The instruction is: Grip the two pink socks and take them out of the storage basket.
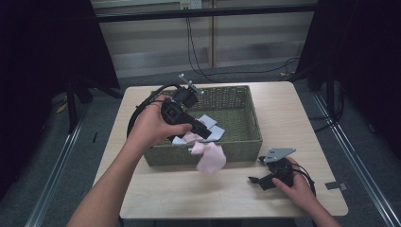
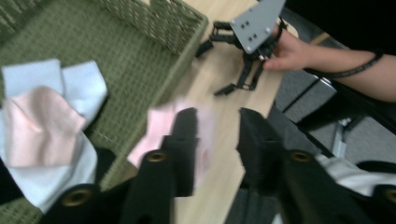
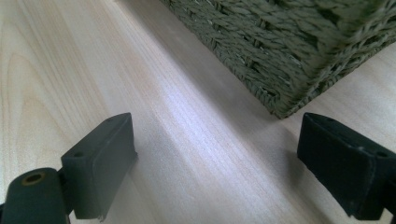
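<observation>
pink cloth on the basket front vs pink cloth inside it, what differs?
The outer pink cloth hangs over the basket front wall, blurred, below the left gripper; the inner pink cloth sits sharp inside. The outer one touches no other cloth; the inner one lies on the white cloths. Both are pale pink, crumpled.

Woven basket point(image 1: 236, 144): rough, matt olive wicker. Tabletop point(image 1: 293, 118): pale wood grain, smooth, faint sheen. Pink sock point(image 1: 211, 158) and white socks point(image 2: 81, 86): soft ribbed cloth, matt. Gripper point(image 3: 219, 163) pads: black, matt, rubbery plastic. Plate point(image 2: 256, 21): flat grey metal.
</observation>
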Demonstrator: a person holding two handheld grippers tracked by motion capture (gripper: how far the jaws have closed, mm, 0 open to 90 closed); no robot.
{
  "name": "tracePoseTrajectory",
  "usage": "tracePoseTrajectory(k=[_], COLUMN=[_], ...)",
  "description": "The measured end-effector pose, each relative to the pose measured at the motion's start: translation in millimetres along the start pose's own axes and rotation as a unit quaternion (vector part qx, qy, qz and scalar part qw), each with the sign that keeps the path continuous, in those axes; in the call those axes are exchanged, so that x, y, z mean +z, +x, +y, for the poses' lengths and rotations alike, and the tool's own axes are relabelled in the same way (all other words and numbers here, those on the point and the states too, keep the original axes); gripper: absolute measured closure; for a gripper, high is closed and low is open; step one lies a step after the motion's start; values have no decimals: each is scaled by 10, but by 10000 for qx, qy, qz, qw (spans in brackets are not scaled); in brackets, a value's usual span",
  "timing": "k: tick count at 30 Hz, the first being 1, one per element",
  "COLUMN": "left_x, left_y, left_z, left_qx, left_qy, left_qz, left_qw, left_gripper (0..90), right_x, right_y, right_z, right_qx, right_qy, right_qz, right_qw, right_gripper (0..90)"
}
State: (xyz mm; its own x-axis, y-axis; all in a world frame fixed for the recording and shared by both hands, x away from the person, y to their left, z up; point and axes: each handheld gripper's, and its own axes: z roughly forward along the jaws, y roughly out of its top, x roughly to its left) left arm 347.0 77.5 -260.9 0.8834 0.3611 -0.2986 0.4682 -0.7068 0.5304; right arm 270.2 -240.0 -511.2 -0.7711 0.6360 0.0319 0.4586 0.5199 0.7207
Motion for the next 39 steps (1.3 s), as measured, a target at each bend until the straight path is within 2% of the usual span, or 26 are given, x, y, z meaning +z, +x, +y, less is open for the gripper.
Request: tracePoseTrajectory(k=[3, 7, 13, 15, 17, 24, 32, 34, 36, 39], left_x=[4, 35, 129, 146, 197, 301, 479, 519, 556, 618], left_y=[65, 193, 415, 454, 558, 737, 903, 945, 995, 1074], left_z=[-9, -24, -61, -70, -95, -117, -122, -125, -134, -158], left_qx=[-35, -85, -186, -228, -347, -477, -451, -447, -492, -577], left_qy=[-178, -136, -87, -93, -135, -156, 28, 13, -34, 22], left_qz=[144, 327, 694, 717, 784, 950, 1117, 1169, 1132, 1162], left_qw=[9997, 9993, 9974, 9971, 9962, 9942, 9927, 9921, 9923, 9915], left_gripper=[538, 491, 462, 458, 453, 439, 418, 414, 412, 411], right_x=[0, 0, 0, 0, -2, -2, -1, -2, -1, -2], right_y=[0, 0, -1, -1, 2, 2, 1, 2, 1, 2], right_z=[0, 0, 0, 0, 0, 0, 0, 0, 0, 0], right_qx=[2, 2, -5, -6, 16, 15, 8, 16, 6, 15], right_qy=[1, 2, 1, -1, 11, 7, 4, 7, 4, 6], right_qz=[2, 2, 2, 1, 4, 7, 8, 8, 8, 8], right_qw=[10000, 10000, 10000, 10000, 10000, 10000, 10000, 10000, 10000, 10000], right_gripper=[106, 106, 106, 106, 106, 106, 106, 106, 106, 106])
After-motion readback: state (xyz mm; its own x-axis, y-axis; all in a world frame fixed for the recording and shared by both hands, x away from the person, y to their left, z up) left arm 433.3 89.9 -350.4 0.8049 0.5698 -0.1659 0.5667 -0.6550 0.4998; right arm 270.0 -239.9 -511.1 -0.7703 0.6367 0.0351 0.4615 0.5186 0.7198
